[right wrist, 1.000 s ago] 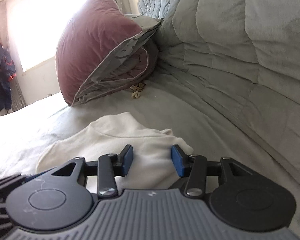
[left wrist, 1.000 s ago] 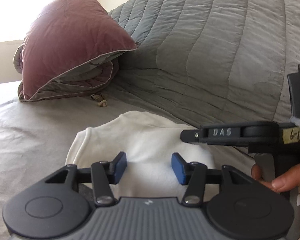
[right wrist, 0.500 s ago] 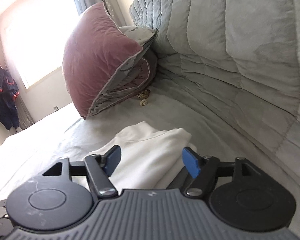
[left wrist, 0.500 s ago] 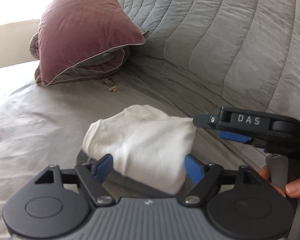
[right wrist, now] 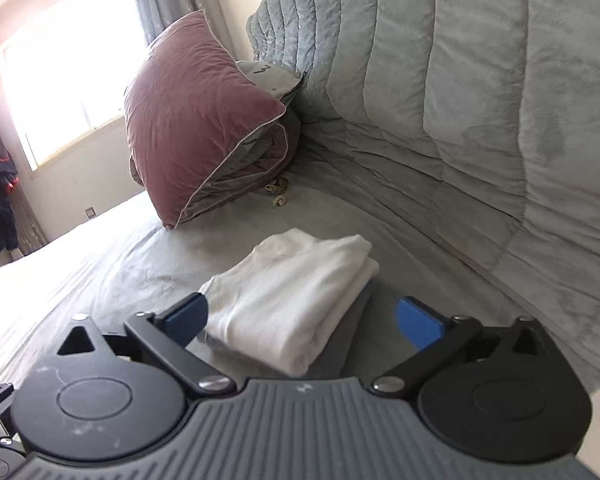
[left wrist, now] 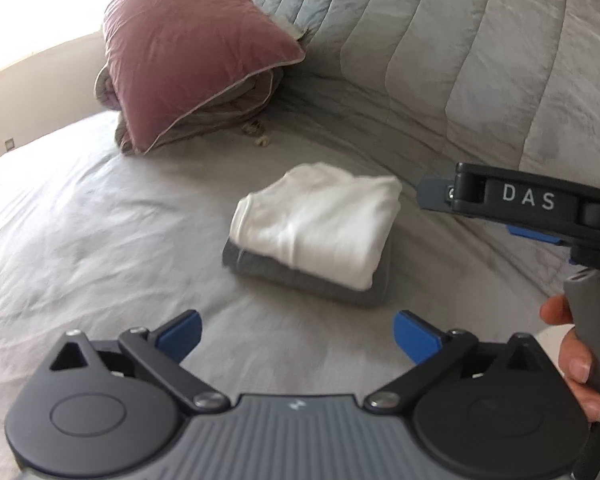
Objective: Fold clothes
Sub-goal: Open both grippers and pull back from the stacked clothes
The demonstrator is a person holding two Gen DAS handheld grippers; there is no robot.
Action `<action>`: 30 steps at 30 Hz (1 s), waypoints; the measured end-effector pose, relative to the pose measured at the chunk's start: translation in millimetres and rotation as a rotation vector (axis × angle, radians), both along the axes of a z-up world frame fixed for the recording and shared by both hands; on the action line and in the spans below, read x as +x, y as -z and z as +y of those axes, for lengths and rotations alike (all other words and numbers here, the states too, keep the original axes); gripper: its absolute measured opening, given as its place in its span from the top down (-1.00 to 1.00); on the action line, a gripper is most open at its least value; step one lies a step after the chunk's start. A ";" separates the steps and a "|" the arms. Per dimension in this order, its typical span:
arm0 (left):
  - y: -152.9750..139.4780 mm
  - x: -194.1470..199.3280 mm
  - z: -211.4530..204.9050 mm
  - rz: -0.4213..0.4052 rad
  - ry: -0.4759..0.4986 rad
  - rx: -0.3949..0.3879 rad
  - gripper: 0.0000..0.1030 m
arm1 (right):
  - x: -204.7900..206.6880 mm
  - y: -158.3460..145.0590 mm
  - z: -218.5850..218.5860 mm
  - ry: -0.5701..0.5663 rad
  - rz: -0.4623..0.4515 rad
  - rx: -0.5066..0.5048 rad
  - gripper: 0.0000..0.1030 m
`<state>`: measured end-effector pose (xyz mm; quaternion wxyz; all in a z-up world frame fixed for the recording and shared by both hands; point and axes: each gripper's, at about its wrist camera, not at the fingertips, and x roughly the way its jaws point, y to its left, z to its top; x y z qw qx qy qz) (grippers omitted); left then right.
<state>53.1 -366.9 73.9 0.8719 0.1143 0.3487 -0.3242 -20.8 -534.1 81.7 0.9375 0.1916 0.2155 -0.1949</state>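
Both hand-held grippers, left (left wrist: 296, 336) and right (right wrist: 302, 318), were spread wide, holding nothing. Folded white garment (left wrist: 320, 220) sat stacked on folded grey garment (left wrist: 300, 280) on the bed (left wrist: 100, 240), just ahead of both, untouched.

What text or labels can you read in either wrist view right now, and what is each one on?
"DAS": white letters on the side of the right gripper, seen in the left wrist view.
A small dark mark on the grey pillow behind the maroon pillow: not legible as text.
Nothing else readable.
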 end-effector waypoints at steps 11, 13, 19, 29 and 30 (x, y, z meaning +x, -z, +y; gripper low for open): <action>-6.9 -31.0 30.5 -0.008 -0.040 0.102 -0.99 | -21.5 -6.1 38.5 0.028 0.116 0.022 -1.00; -8.4 -33.7 35.2 -0.011 -0.038 0.105 -0.99 | -24.3 -6.4 42.2 0.037 0.138 0.040 -1.00; -14.6 -38.0 45.8 -0.013 -0.052 0.115 -0.99 | -30.7 -7.9 53.4 0.046 0.163 0.061 -1.00; -17.3 -38.7 65.0 0.023 -0.097 0.097 -0.99 | -33.6 -11.2 69.2 0.031 0.193 0.059 -1.00; -17.2 -38.6 66.0 0.027 -0.098 0.096 -0.99 | -33.8 -11.3 70.4 0.030 0.196 0.056 -1.00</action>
